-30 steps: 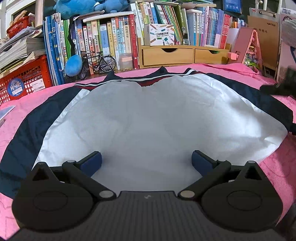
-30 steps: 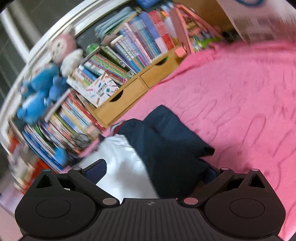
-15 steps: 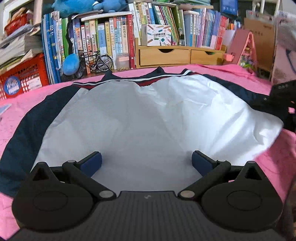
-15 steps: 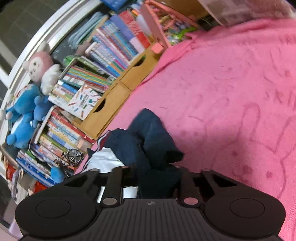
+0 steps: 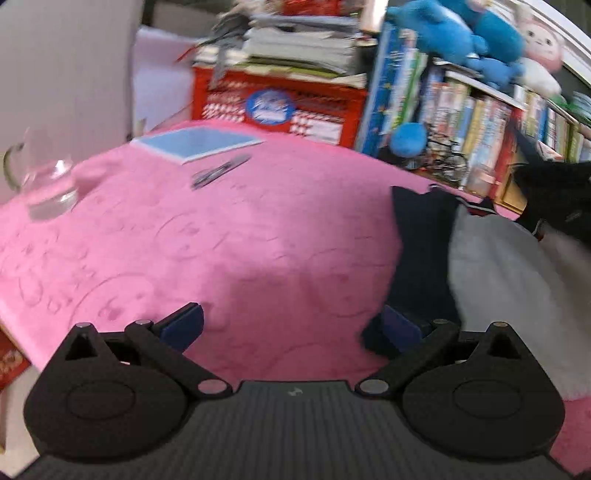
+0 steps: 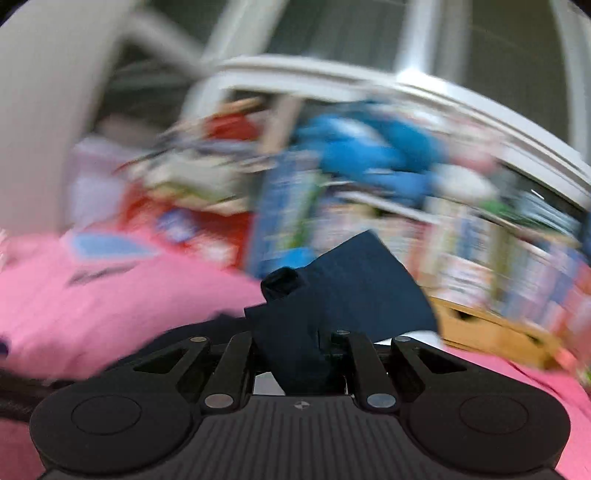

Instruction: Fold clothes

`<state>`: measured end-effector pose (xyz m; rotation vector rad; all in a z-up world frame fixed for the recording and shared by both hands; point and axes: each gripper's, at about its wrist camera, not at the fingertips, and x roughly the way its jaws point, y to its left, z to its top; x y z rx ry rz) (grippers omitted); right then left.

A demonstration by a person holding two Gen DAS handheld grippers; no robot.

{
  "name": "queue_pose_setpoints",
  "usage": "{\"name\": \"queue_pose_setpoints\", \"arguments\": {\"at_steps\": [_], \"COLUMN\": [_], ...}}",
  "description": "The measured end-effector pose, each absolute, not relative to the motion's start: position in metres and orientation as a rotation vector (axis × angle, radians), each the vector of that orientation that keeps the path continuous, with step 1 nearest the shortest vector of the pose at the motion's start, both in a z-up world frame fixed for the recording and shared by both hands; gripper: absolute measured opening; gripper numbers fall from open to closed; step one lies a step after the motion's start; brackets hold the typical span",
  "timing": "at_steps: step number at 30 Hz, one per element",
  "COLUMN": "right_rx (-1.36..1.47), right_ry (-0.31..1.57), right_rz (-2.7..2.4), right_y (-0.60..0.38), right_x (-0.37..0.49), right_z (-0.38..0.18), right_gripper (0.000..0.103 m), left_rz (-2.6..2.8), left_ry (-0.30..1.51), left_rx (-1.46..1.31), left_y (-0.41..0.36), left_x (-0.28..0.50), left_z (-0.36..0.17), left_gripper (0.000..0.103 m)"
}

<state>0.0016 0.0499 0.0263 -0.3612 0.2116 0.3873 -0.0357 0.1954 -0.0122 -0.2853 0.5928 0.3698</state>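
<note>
A white jacket [image 5: 509, 280] with navy sleeves lies on the pink blanket [image 5: 221, 240]. My left gripper [image 5: 291, 325] is open over bare blanket, beside the jacket's left edge. Its right fingertip is next to the left navy sleeve [image 5: 417, 240], and nothing is between the jaws. In the right wrist view my right gripper [image 6: 291, 350] has its jaws closing tight on the other navy sleeve [image 6: 351, 280]. The cloth is bunched between the pads and sticks up in front of them. That view is heavily blurred.
On the blanket to the far left stand a glass mug [image 5: 44, 184], a blue notebook [image 5: 195, 142] and a pen [image 5: 221, 170]. Behind are a red crate [image 5: 280, 107], rows of books [image 5: 461, 107], blue plush toys [image 5: 461, 33] and wooden drawers [image 6: 491, 325].
My left gripper swung left, from over the white jacket body to the bare blanket. My right gripper closed on the navy sleeve, then rolled and carried it up and leftwards.
</note>
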Motion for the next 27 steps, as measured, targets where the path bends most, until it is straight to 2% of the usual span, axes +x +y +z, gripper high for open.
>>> {"name": "queue_pose_setpoints", "arguments": {"at_steps": [6,10,17,27], "right_rx": [-0.462,-0.49,-0.527,-0.557], "right_ry": [0.292,0.251,0.26,0.264], "right_rz": [0.458,0.46,0.527,0.629], "right_y": [0.101,0.105,0.119,0.13], "right_x": [-0.011,-0.01,-0.011,-0.021], "right_z": [-0.013,-0.005,-0.015,-0.014], "right_gripper": [0.013,0.013,0.013,0.013], "left_rz": [0.388,0.399,0.429,0.474], "left_ry": [0.583,0.583,0.551,0.531], "left_rx": [-0.247,-0.2,-0.33,-0.37], "left_y": [0.202,0.2,0.229,0.243], "left_x": [-0.039,-0.038,-0.052,-0.059], "left_z": [-0.017,-0.021,-0.016,-0.001], "left_gripper": [0.103,0.103,0.103,0.103]}}
